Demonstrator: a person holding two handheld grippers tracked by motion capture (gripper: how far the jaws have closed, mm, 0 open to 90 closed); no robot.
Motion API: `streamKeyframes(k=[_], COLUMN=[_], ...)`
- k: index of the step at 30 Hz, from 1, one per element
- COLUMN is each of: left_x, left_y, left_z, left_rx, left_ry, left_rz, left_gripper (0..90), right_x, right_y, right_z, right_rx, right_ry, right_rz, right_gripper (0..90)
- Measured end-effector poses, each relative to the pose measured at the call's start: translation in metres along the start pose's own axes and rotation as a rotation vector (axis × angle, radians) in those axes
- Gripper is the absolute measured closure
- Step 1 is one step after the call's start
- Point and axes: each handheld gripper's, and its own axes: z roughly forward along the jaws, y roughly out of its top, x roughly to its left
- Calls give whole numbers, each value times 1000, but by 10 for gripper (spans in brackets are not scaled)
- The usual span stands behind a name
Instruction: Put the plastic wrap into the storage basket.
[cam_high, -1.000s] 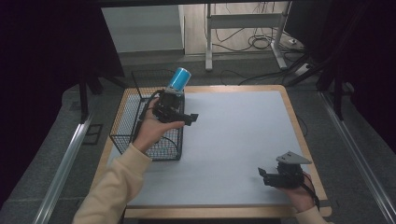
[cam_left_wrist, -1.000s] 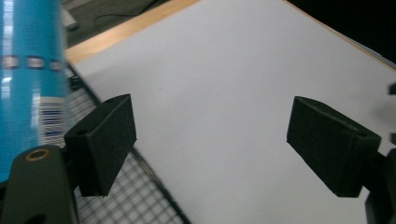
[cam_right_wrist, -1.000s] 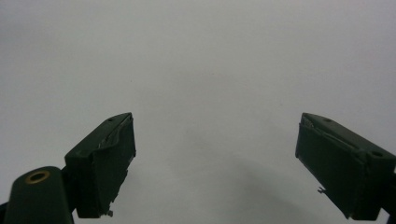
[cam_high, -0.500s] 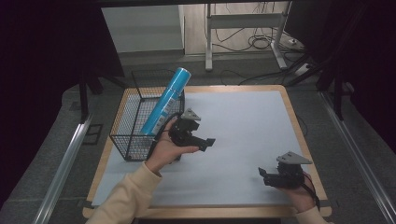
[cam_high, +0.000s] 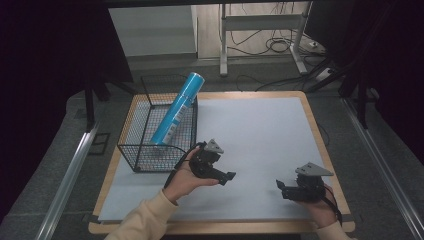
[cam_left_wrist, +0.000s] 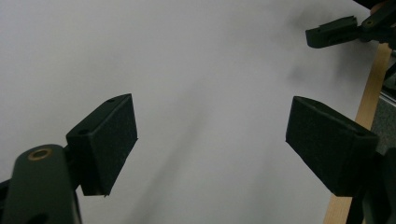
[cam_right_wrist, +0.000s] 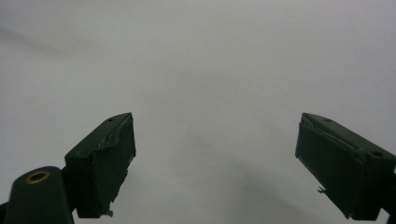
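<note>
Tube (cam_high: 177, 110): blue, leaning in basket (cam_high: 134, 150), long axis tilted far-right. Lies far-left of left gripper (cam_high: 223, 176), the nearer one, released and empty; right gripper (cam_high: 281, 186) released.

A lab or test room: a wooden-edged table with a white sheet top (cam_high: 260, 125) stands on grey carpet, black curtains (cam_high: 45, 60) hang at both sides, and loose cables (cam_high: 275, 45) trail beneath a metal-legged desk (cam_high: 260, 25) behind.

a blue cylindrical can (cam_high: 177, 108) with a white label band leans tilted inside the black wire basket (cam_high: 134, 131), top poking above its far rim.
</note>
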Motion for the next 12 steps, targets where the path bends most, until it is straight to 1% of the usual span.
streamKeyframes(k=[1, 6, 7, 12], left_x=[0, -1, -1, 1], left_y=[-1, -3, -3, -7], left_z=[2, 4, 5, 8], left_rx=[10, 13, 20, 29], left_ry=[-1, -3, -1, 7], left_rz=[1, 1, 10, -2], left_gripper=[167, 167, 167, 167], right_x=[0, 0, 0, 0], right_y=[0, 1, 1, 1], right_z=[0, -2, -2, -3], right_rx=[-1, -9, -17, -30], right_ry=[-1, -1, 1, 12], right_rz=[2, -1, -5, -12], right_gripper=[121, 121, 121, 121])
